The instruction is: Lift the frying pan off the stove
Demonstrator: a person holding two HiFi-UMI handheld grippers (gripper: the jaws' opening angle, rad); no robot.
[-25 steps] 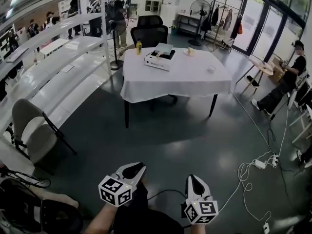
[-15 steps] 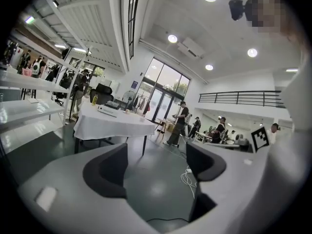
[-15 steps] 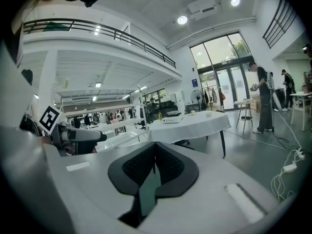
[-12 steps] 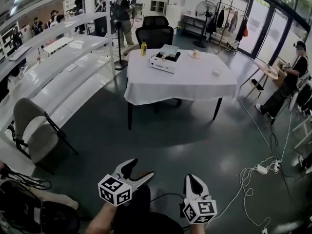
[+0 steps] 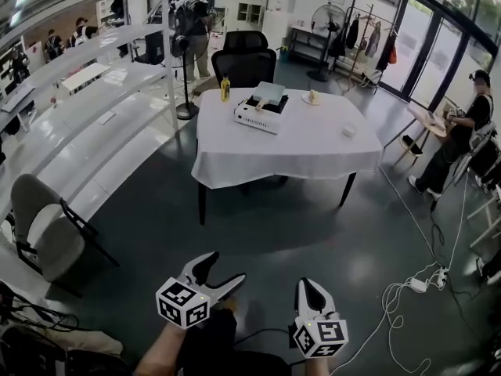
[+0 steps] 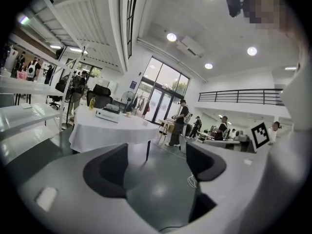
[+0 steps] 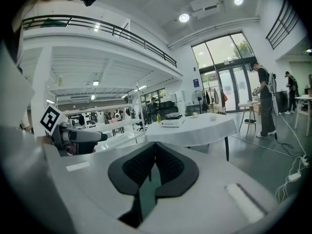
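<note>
Fingers on the left gripper [image 6: 156, 165] stand wide apart with nothing between them, only bare floor [image 5: 297, 225] showing through the gap. Those on the right gripper [image 7: 155, 156] are pressed together, pad to pad, and hold nothing. The frying pan is too small to pick out for certain from here. It is presumably what sits on top of the white stove [image 5: 258, 114], where a pale shape and a dark patch show, but I cannot tell which is the pan or where its handle points. The stove rests on the worktop [image 5: 313, 151], well ahead of both sets of fingers and a little left of the line between them, on a white cloth [image 5: 235, 175] hanging over the edge. Just beyond the stove is a yellow bottle [image 5: 225, 89]; a small pale dish [image 5: 349, 130] lies off to the right, and an office chair [image 5: 249, 57] stands behind. Both grippers hang low and close to the body, with a broad stretch of open floor between fingertips and worktop. Judgement: the task is at the approach step and nothing has been touched. Next move calls for closing the distance to the worktop, finding the handle once near, opening the right fingers if that side takes it, and lifting straight up clear of the stove without dragging the cloth or bumping the bottle.
</note>
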